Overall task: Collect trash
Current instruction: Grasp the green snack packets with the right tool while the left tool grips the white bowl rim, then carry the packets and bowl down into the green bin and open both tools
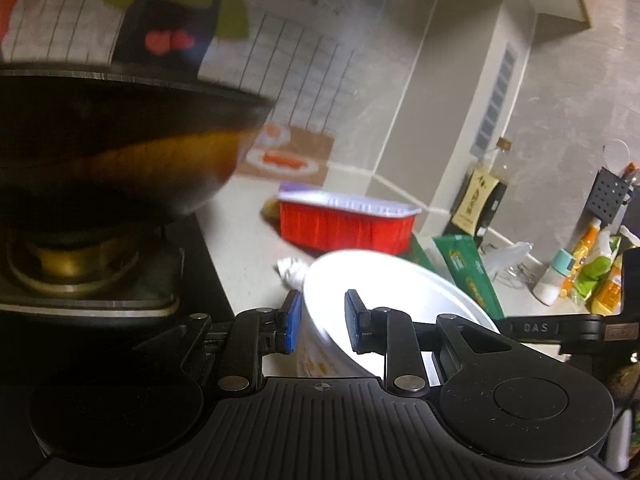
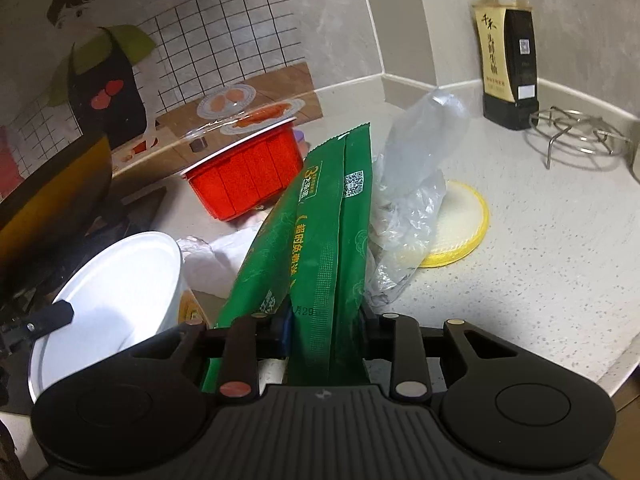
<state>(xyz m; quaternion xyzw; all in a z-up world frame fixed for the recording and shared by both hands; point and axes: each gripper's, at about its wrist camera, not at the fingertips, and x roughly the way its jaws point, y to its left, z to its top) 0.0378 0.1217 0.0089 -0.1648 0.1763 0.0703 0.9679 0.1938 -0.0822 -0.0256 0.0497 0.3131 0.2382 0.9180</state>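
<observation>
My left gripper [image 1: 322,320] straddles the rim of a white paper bowl [image 1: 392,300], one blue pad outside the wall and one inside; I cannot tell whether the pads press on it. The bowl also shows in the right wrist view [image 2: 120,280]. My right gripper [image 2: 324,320] is shut on a green food wrapper [image 2: 320,224] that stands up between its fingers. The wrapper shows in the left wrist view [image 1: 468,276] too. A red plastic tray [image 2: 248,176] with a peeled film lid, crumpled clear plastic [image 2: 412,184] and white crumpled paper [image 2: 216,256] lie on the counter.
A dark wok [image 1: 112,140] sits on the stove burner [image 1: 68,268] at the left. A soy sauce bottle [image 2: 506,52], a metal steaming rack [image 2: 580,136] and a yellow-rimmed lid [image 2: 460,224] are on the speckled counter [image 2: 540,260]. Bottles and packets [image 1: 592,276] stand at the far right.
</observation>
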